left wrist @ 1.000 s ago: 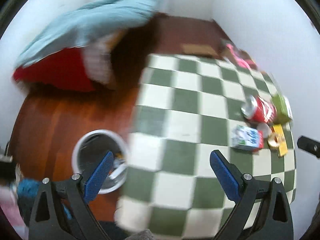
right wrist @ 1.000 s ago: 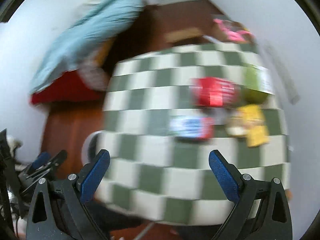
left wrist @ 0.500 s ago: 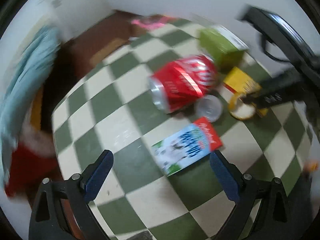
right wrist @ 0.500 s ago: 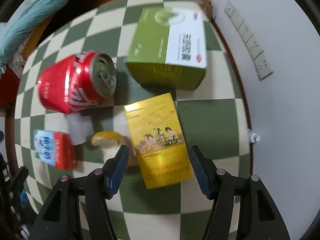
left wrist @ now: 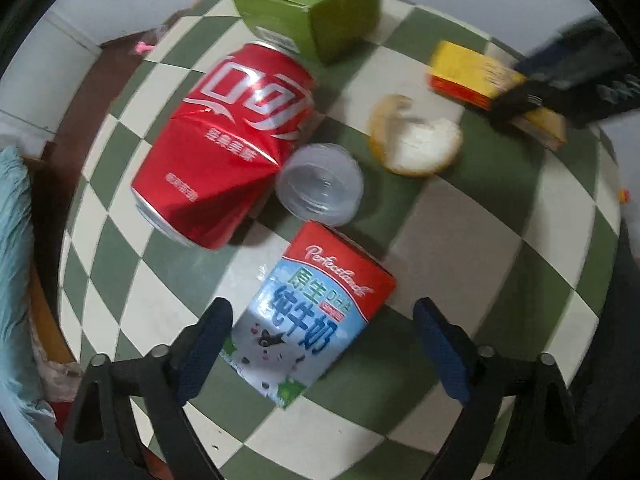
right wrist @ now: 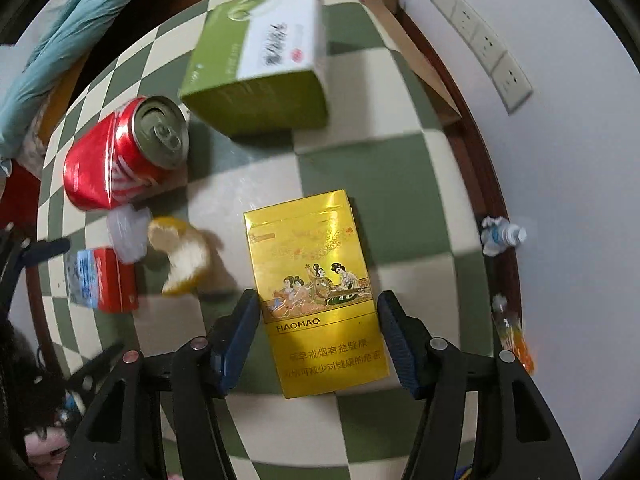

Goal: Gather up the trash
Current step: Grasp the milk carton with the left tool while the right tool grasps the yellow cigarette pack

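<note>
Below, left gripper (left wrist: 322,340) closing round milk carton (left wrist: 308,316), untouched.

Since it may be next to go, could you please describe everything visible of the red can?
The red can is a dented metal drink can with white lettering, lying on its side on the checked tablecloth. Its grey top with the pull tab still attached faces the green box. A clear plastic cup rests against its side. Neither gripper touches it.
</note>
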`<state>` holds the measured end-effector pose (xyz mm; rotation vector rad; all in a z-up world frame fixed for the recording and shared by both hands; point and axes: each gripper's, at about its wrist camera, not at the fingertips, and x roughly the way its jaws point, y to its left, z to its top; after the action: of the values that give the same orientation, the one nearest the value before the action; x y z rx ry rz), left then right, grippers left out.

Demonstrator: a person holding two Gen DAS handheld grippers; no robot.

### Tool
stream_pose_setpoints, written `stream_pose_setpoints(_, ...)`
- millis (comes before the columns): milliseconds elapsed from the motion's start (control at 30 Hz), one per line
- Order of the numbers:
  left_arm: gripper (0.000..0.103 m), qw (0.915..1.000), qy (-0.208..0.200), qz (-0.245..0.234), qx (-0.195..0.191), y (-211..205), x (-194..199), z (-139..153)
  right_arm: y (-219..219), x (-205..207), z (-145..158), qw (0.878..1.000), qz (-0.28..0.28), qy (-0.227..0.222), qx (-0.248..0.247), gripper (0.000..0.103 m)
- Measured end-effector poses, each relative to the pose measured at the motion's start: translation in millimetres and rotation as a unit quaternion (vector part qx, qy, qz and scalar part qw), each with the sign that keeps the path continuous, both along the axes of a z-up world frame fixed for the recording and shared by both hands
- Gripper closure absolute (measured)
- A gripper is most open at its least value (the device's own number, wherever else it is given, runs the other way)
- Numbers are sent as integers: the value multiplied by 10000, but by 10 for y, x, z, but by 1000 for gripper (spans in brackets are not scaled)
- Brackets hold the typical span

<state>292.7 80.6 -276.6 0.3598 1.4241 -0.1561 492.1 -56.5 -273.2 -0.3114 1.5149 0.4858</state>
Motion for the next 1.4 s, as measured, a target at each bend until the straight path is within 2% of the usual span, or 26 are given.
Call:
stream_pose_setpoints(67,29,9998,-62,172,-29,32,12,21,-106,-25,-2,9999,-87,137,56,40)
stream_pose_setpoints(133,42,9989,-90,427,-148,67,3,70,-178,-46,9,9994,-155,280,104,36)
stream_pose_setpoints(200,42,9977,-40,633,-234,132,-23,100,-235,-82,44,9991,-177,329,188,26)
stream_pose_setpoints(267,43,9961,-59,835,-292,163,-75,133,-207,-100,51,9996,-105,203,165,26)
stream_pose_setpoints(367,44,9883,-52,1471,-408,255,-98,158,-104,-135,13,10000,78,3,-12,26)
stream_pose_setpoints(433,44,9717,85,2248,-727,399,-146,168,-32,-172,-10,9993,217,-210,-210,26)
stream_pose_setpoints(467,44,9645,82,2484,-898,449,-176,179,-12,-186,-15,9989,266,-288,-260,26)
stream_pose_setpoints(500,44,9533,41,2826,-1069,516,-222,201,2,-219,-25,9983,330,-374,-306,30)
stream_pose_setpoints(533,44,9435,62,3095,-1186,570,-264,201,17,-243,-29,9979,377,-420,-322,42)
stream_pose_setpoints(600,44,9239,29,3513,-1513,674,-358,196,46,-320,-29,9968,464,-519,-395,43)
stream_pose_setpoints(667,44,9146,-25,3716,-1593,712,-417,204,62,-421,-16,9979,505,-324,-240,43)
stream_pose_setpoints(767,44,9133,-137,3725,-1640,714,-434,216,107,-606,11,9984,508,180,147,43)
stream_pose_setpoints(800,44,9170,-161,3642,-1621,717,-434,207,132,-658,19,9982,527,215,171,43)
stream_pose_setpoints(867,43,9252,-151,3449,-1576,706,-442,146,191,-730,28,9978,612,160,178,42)
stream_pose_setpoints(933,43,9314,-141,3312,-1501,723,-372,71,241,-758,18,9975,701,-52,-15,42)
stream_pose_setpoints(1000,43,9379,-80,3173,-1398,654,-322,7,249,-772,7,9973,717,-126,-76,37)
stream_pose_setpoints(1067,43,9456,-22,2985,-1294,575,-250,-56,267,-785,10,9971,725,-191,-149,36)
stream_pose_setpoints(1133,43,9547,-22,2774,-1075,472,-226,-88,296,-825,15,9965,761,-276,-223,36)
stream_pose_setpoints(1200,44,9598,-37,2661,-890,385,-220,-112,274,-816,18,9956,822,-361,-274,36)
stream_pose_setpoints(1267,51,9589,-126,2721,-793,327,-226,-109,281,-855,26,9947,867,-445,-325,36)
stream_pose_setpoints(1400,52,9431,-315,3187,-899,326,-479,-67,296,-1023,64,9923,959,-683,-395,38)
